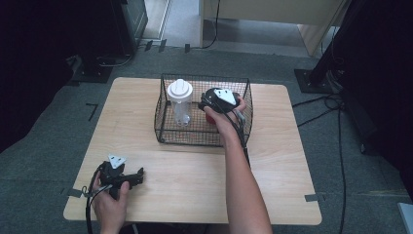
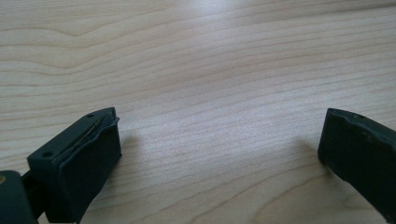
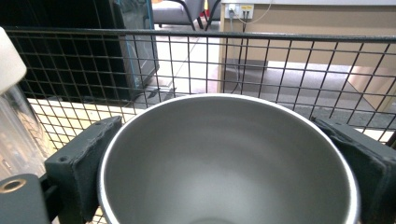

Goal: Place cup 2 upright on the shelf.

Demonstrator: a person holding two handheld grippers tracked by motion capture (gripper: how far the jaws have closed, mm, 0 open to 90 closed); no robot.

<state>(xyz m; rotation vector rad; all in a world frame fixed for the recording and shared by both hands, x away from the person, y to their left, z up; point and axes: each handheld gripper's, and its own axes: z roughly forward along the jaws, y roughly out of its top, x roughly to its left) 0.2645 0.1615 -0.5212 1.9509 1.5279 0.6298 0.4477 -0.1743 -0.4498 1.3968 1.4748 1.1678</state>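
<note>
A metal cup (image 3: 224, 177), red on the outside (image 1: 210, 118), stands inside the black wire basket (image 1: 204, 76) at the back of the wooden table (image 1: 282, 161). My right gripper (image 1: 208, 111) reaches down into the basket. Its jaws flank the cup's rim on both sides in the right gripper view (image 3: 217, 126), close against it with no firm squeeze evident. A clear jar with a white lid (image 1: 180, 100) stands in the basket to the cup's left. My left gripper (image 1: 138, 176) rests low at the table's front left, jaws wide open over bare wood (image 2: 219, 154).
The basket's wire wall (image 3: 280, 36) rises just beyond the cup. The jar (image 3: 14, 126) stands close on the left of the right gripper. Cables trail over the grey floor around the table. A dark stand is at the right.
</note>
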